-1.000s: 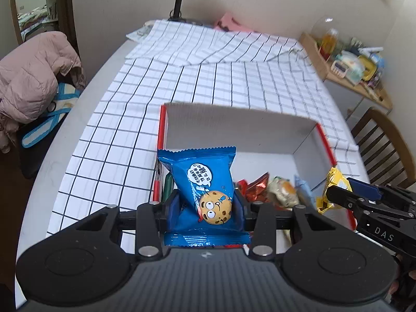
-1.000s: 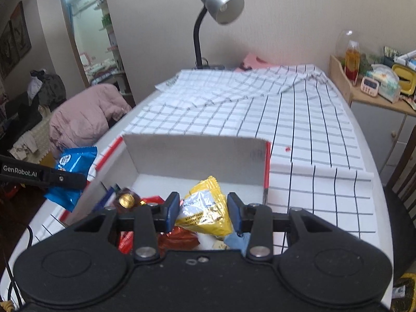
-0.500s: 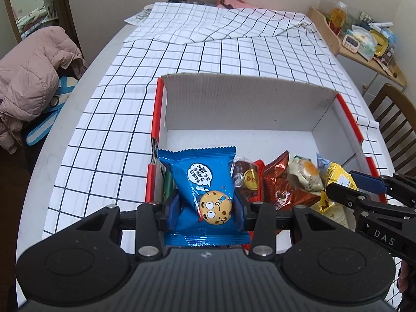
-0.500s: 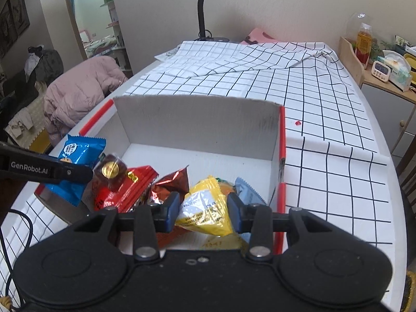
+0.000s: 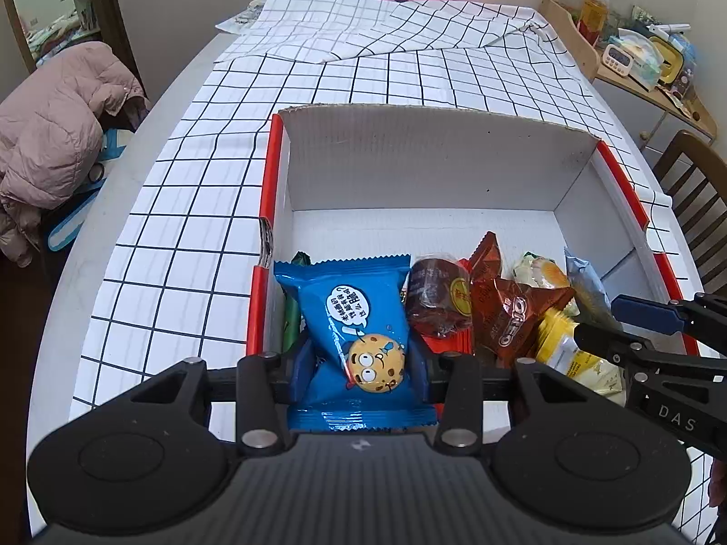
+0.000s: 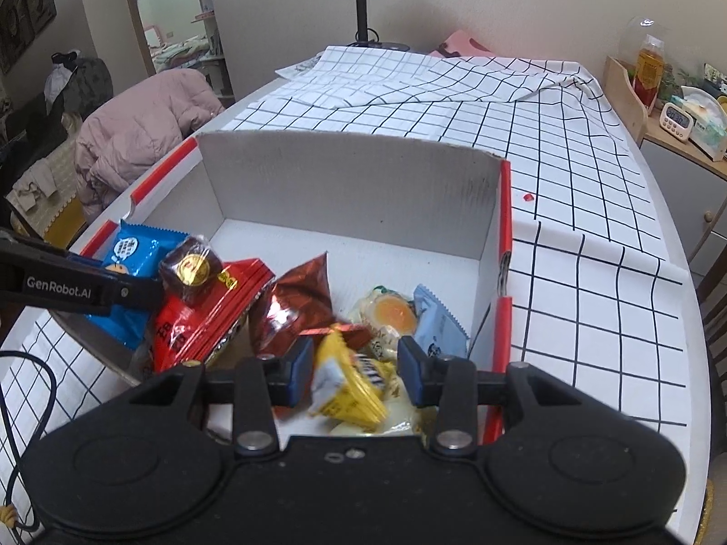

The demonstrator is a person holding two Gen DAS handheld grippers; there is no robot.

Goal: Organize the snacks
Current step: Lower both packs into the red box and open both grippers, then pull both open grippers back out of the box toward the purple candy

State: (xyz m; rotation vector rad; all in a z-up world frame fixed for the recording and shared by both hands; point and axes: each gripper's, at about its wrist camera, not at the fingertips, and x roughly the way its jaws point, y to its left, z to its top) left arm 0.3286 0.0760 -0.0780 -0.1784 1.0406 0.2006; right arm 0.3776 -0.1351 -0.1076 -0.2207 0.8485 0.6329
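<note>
A white cardboard box (image 5: 431,159) with red rims stands on the checked table. My left gripper (image 5: 361,363) pinches a blue cookie packet (image 5: 354,313) low over the box's near left corner, and its jaws are starting to open. In the right wrist view my right gripper (image 6: 356,363) is shut on a yellow packet (image 6: 350,386), which is blurred and tilted over the near right corner. Inside lie a brown round cake (image 5: 436,299), a brown Oreo packet (image 5: 504,313), a red packet (image 6: 200,322), an egg-yolk snack (image 6: 390,313) and a pale blue packet (image 6: 436,322).
A checked cloth (image 5: 386,72) covers the table and is bunched at the far end by a lamp base (image 6: 377,43). A pink jacket (image 5: 50,118) lies left of the table. A wooden chair (image 5: 695,181) and a cluttered shelf (image 5: 636,59) stand on the right.
Both grippers have come down with their packets into the near end of the box. The yellow packet has tipped sideways between the right fingers.
</note>
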